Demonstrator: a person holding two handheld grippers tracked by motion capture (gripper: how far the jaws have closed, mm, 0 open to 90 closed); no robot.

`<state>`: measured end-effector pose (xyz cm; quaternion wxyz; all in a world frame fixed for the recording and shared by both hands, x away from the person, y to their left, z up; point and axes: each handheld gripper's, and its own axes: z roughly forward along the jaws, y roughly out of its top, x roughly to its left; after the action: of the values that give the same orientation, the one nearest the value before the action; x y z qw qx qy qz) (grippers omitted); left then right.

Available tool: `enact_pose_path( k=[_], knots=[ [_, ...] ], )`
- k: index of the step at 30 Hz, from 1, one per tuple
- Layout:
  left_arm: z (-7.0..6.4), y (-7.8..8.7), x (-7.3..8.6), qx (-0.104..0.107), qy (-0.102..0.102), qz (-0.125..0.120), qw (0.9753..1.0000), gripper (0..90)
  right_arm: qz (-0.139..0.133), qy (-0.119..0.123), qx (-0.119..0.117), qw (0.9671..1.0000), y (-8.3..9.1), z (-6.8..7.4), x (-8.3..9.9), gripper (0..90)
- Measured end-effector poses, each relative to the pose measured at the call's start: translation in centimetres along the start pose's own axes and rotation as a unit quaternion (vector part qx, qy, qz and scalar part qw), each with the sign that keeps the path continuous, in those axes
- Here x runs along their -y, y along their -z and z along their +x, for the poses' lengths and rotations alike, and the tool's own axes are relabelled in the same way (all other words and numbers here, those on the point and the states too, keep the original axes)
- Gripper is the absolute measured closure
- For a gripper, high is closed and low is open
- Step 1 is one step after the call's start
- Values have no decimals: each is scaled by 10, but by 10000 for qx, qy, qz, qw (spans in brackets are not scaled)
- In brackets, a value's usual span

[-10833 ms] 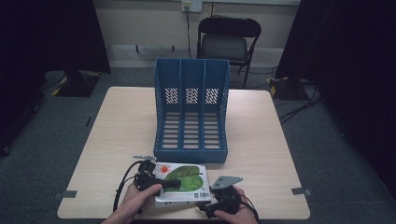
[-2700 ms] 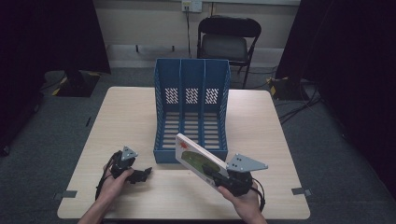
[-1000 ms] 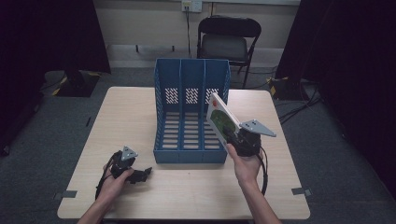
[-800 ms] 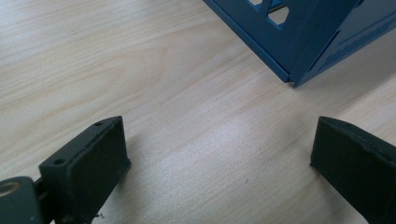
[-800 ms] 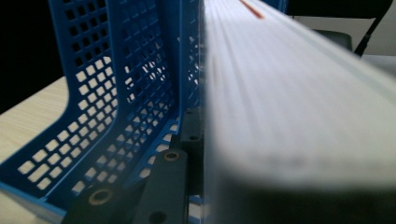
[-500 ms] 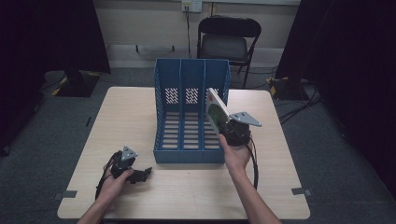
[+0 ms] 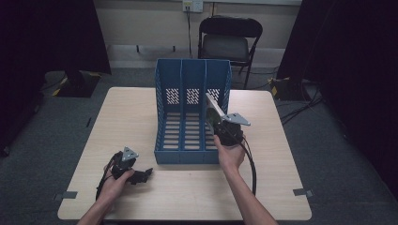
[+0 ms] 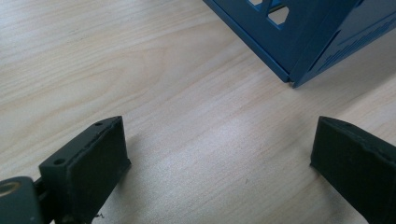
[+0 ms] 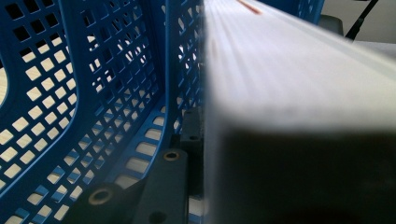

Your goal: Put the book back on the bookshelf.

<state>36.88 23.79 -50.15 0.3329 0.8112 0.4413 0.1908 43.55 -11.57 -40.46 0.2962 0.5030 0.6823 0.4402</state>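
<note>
A blue three-slot file rack (image 7: 187, 117) stands in the middle of the table. My right gripper (image 7: 226, 130) is shut on a white-edged book with a green cover (image 7: 213, 108), held on edge and tilted inside the rack's right-hand slot. In the right gripper view the book's page edge (image 9: 299, 93) runs close past the perforated blue divider (image 9: 93, 70), and one black finger (image 9: 163, 186) presses its side. My left gripper (image 7: 141, 176) rests on the table near the front left, open and holding nothing. Its pads (image 8: 93, 158) stand wide apart over bare wood, with the rack's corner (image 8: 317, 42) ahead.
The wooden table (image 7: 281, 187) has free room in front of the rack and on both sides. A black folding chair (image 7: 230, 42) stands behind the far edge. Dark curtains hang left and right. Tape marks (image 7: 300, 192) sit near the table's front corners.
The book lay flat at the table's front with both grippers on it. My right gripper has lifted it on edge and carried it into the right slot. My left gripper has let go and stays at the front left.
</note>
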Motion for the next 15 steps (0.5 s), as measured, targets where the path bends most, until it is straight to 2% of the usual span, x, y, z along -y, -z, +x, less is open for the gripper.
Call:
enact_pose_path(
  k=[6, 7, 8, 9, 15],
  knots=[
    [0, 0, 0, 8, 6, -6, 10000, 33, 160, -35, 21, 9999, -4, -2, 11, 763],
    [-2, -1, 0, 15, 118, -58, 9999, 32, 166, -34, 20, 9999, -5, -2, 13, 763],
    [-1, -1, 0, 14, 65, -17, 10000, 29, 168, -41, 43, 9998, -5, -3, 14, 762],
    [-3, -2, 0, 7, 199, -113, 9997, 26, 196, -59, 45, 9998, -6, -3, 16, 762],
    [-2, -2, 0, 10, 129, -62, 9999, 23, 286, -91, 34, 9995, -9, -5, 21, 761]
  ],
)
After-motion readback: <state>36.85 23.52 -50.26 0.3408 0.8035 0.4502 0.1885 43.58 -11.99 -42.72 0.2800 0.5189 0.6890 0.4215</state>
